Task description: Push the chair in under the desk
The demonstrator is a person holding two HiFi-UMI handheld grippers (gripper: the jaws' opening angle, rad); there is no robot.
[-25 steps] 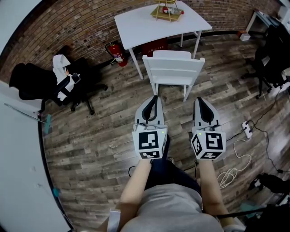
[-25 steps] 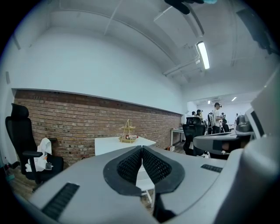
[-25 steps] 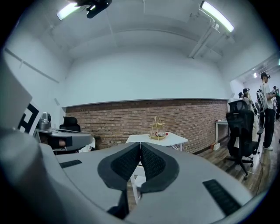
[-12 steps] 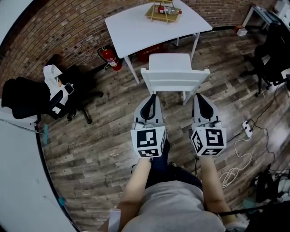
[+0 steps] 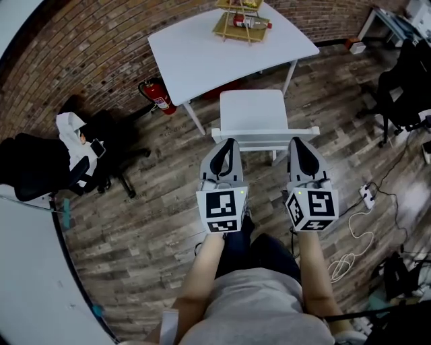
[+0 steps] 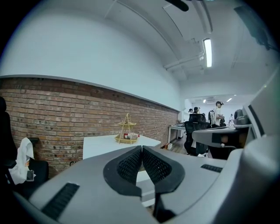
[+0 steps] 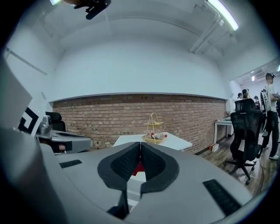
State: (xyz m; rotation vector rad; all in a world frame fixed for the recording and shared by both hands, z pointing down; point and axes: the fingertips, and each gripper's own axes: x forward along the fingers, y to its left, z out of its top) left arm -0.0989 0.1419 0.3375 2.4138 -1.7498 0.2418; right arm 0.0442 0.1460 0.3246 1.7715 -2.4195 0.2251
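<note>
- Chair [image 5: 252,111] is standing with its seat pointing at the desk [image 5: 202,47], front edge about level with the desk's near edge and most of the seat lying outside it
- Left tool [image 5: 227,143] is sitting behind the chair at the left end of the backrest rail, jaws pressed together with nothing between them, as its own view [image 6: 141,151] is showing
- Right tool [image 5: 301,143] is sitting behind the chair at the right end of the same rail, jaws likewise closed and empty [image 7: 140,146]
- Both tips are lying right at the rail; whether they are touching it is not showing clearly
- Closed tips are offering only a narrow pushing face, so one could be sliding over or under the rail if the push is angled
- Uneven pressure from the two sides could be turning the chair and driving a corner into a desk leg beside it
- Chair legs could be catching on the plank floor [image 5: 161,215], tipping the chair forward
- A knock against the desk could be shaking the wire stand [image 5: 241,20] beyond the chair
</note>
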